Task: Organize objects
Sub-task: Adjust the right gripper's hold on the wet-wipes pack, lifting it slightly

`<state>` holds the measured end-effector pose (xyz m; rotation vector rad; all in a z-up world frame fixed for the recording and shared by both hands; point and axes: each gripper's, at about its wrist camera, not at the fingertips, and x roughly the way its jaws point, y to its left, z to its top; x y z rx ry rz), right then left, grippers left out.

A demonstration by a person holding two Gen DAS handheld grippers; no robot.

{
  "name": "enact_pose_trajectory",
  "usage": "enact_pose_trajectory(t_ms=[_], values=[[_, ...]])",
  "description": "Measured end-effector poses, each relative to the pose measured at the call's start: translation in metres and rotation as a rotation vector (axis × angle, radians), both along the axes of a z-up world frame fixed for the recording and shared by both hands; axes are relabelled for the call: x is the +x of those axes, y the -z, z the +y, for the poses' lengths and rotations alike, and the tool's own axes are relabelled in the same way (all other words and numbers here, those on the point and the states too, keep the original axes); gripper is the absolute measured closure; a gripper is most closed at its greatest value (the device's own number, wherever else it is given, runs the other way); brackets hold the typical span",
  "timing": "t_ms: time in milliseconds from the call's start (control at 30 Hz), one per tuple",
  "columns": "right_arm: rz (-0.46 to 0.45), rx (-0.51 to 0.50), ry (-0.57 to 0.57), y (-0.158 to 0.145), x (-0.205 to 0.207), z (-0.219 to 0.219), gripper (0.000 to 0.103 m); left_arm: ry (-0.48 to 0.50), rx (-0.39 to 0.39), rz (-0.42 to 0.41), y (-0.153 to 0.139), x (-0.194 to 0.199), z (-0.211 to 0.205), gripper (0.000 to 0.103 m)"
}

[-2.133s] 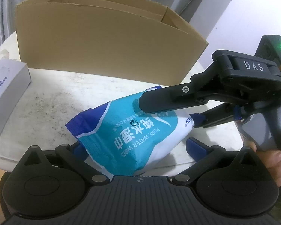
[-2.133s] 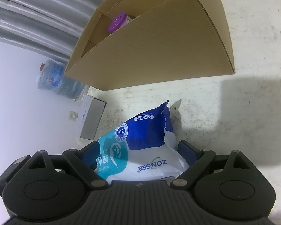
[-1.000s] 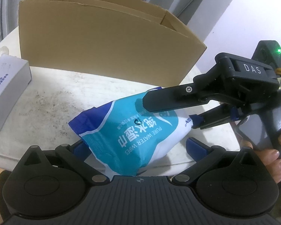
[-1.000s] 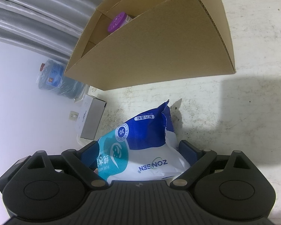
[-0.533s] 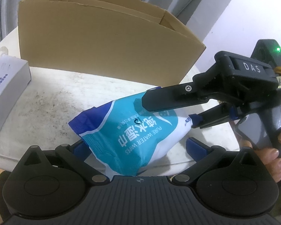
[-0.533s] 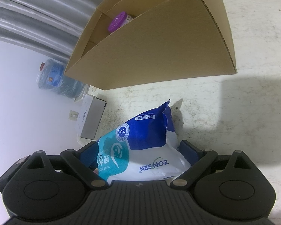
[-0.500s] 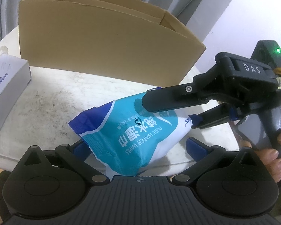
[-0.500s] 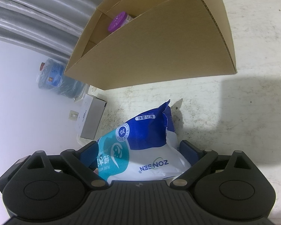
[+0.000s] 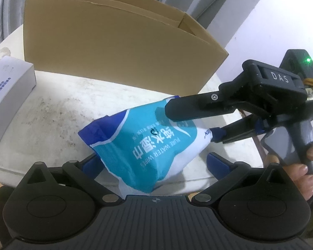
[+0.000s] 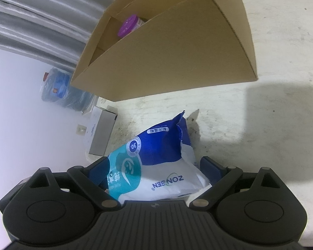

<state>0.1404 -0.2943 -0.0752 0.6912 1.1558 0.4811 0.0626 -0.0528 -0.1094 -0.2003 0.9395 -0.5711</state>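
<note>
Almost nothing has shifted since the earlier frames: the wipes pack (image 9: 148, 145) sits in the same tilted pose near the front edge of the table (image 9: 58, 108), both grippers where they were. Only the left gripper (image 9: 154, 162) differs; its wide jaws are closing, the pack between them, though its right pad stands clear of the wrapper. The right gripper (image 10: 156, 170) holds the pack's white end between its blue pads.

Risk, as I judge it: the soft, crinkly wrapper could slide or fold out of the grip if the two grippers pull against each other, and the pack overhangs the front edge, so a slip could drop it off the table.

Behind stands the cardboard box (image 10: 177, 62), holding a purple-lidded jar (image 10: 128, 25) in its far compartment. A small white carton (image 9: 8, 93) rests near the left edge.
</note>
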Motion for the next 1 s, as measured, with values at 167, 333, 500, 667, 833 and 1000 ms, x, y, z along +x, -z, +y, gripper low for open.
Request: enact_pose_trajectory(t_ms=[167, 333, 500, 667, 833, 1000], values=[[-0.031, -0.043, -0.003, -0.005, -0.008, 0.001, 0.022, -0.01, 0.02, -0.008, -0.003, -0.003, -0.005, 0.018], [-0.049, -0.048, -0.007, -0.013, -0.014, -0.002, 0.03, -0.024, 0.015, 0.004, -0.006, -0.005, -0.008, 0.022], [-0.07, -0.066, -0.016, -0.014, -0.022, -0.009, 0.031, 0.012, 0.037, -0.001, -0.008, -0.014, -0.022, 0.022], [-0.051, -0.052, 0.0, -0.01, -0.022, -0.013, 0.031, 0.027, 0.08, -0.014, -0.008, -0.023, -0.024, 0.022], [-0.041, -0.043, 0.007, -0.005, -0.027, -0.019, 0.03, 0.028, 0.118, -0.008, -0.008, -0.019, -0.025, 0.02], [-0.033, -0.025, 0.003, 0.003, -0.032, -0.021, 0.026, 0.024, 0.15, -0.02, -0.002, -0.016, -0.031, 0.019]])
